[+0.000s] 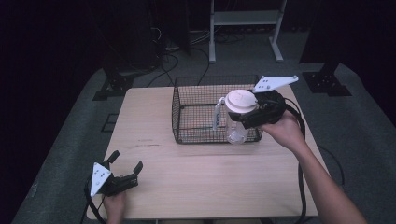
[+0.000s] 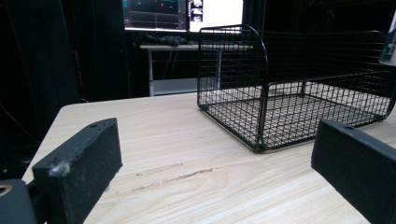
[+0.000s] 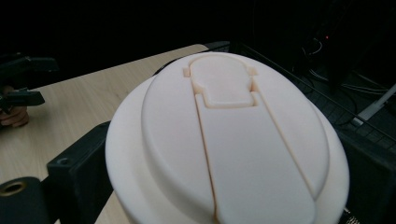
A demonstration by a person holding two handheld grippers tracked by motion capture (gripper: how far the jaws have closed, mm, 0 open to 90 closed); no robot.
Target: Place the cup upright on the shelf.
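Over the basket (image 1: pixel 187 112), the right gripper (image 1: pixel 247 116) clamps the jug (image 1: pixel 238 128); lower it level, clearing the rim. Left gripper (image 1: pixel 125 163) rests wide.

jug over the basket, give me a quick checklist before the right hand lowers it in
1. Right tool shut on the jug just under its lid: ok.
2. Jug upright: ok.
3. Jug fully inside the basket's front right corner: cannot tell, it overlaps the front rim.
4. Basket floor free below the jug: cannot tell.
5. Left tool open, resting near the table's front left corner, away from the basket: ok.
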